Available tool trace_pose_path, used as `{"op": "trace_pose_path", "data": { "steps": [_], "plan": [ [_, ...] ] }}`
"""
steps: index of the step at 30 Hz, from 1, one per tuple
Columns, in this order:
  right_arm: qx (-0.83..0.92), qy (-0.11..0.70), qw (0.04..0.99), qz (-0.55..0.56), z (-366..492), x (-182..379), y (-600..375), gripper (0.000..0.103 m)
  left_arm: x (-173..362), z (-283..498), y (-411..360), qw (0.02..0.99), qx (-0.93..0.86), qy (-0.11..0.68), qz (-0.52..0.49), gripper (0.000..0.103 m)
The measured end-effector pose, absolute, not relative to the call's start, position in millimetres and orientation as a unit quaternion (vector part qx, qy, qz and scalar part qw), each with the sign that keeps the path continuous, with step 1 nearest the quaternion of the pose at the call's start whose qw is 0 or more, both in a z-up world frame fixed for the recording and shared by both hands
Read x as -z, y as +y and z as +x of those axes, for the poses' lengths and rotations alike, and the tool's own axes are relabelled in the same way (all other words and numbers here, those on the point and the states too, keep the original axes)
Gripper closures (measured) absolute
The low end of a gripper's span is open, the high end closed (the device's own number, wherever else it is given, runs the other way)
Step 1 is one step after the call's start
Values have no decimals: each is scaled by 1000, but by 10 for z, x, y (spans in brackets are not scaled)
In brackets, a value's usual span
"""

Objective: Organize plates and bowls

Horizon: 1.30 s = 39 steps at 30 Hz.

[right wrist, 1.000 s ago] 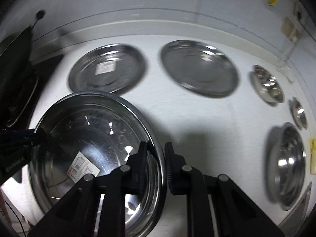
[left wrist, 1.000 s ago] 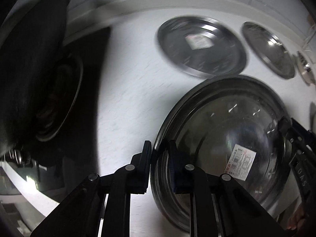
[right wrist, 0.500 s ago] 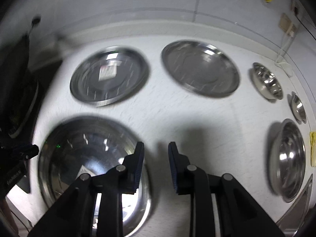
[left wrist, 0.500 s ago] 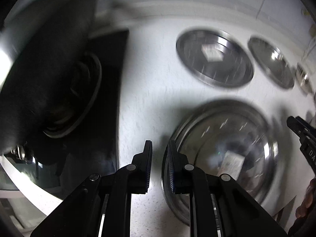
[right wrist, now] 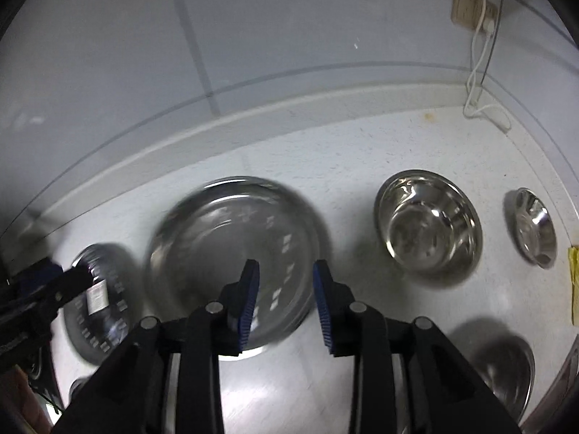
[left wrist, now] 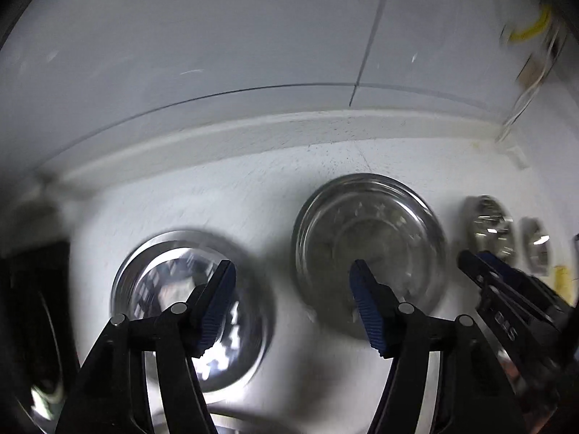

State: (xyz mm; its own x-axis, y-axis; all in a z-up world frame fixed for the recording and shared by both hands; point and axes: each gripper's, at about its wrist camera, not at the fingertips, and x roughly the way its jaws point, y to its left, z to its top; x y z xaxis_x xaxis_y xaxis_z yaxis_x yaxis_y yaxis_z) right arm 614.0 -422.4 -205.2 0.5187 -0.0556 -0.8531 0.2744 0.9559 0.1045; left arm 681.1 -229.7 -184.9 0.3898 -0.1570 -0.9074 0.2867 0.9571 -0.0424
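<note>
Two steel plates lie on the white counter near the back wall. The left plate (left wrist: 191,303) carries a label and also shows in the right wrist view (right wrist: 97,303). The right plate (left wrist: 369,253) also shows in the right wrist view (right wrist: 235,260). My left gripper (left wrist: 293,307) is open wide and empty, above and between the two plates. My right gripper (right wrist: 284,303) is open and empty over the near edge of the right plate. The right gripper's tip (left wrist: 499,289) shows in the left wrist view. The large bowl shows only as a rim (left wrist: 253,425) at the bottom.
Steel bowls stand to the right: a medium one (right wrist: 429,224), a small one (right wrist: 535,231) and another (right wrist: 506,369) at the front right. A black stove (left wrist: 25,325) lies at the left. A cable and socket (right wrist: 474,11) hang on the wall.
Both grippers have let go of the large bowl's rim, opened and lifted away. Both views have swung up and right toward the two plates; the bowl has dropped out of sight below.
</note>
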Motion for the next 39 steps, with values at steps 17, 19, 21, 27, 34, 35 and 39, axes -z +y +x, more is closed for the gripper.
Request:
{"op": "trace_pose_path", "data": {
  "steps": [17,19,21,27,34,35,39],
  "plan": [
    [84,526,843,73,6673,2648,-4354,82,2727,7535,-2806,790,66,603,92,79],
    [86,524,844,71,6616,2623,-4344,85,2713,7506,-2772,784,73,609,96,85],
    [82,523,846,66,6523,2552,-4328,87,2707,7432,-2697,777,74,618,92,86],
    [54,501,863,36,6133,2100,-4065,88,2330,6913,-2321,800,75,587,98,87],
    [-45,488,872,-5,5157,1787,-3075,88,1997,5878,-1130,812,39,576,88,88],
    [-59,493,868,-10,5032,1830,-2899,88,2037,5773,-957,806,30,585,81,88],
    [-94,516,851,-23,4792,2106,-2428,89,2390,5441,-534,784,-2,617,75,88]
  ]
}}
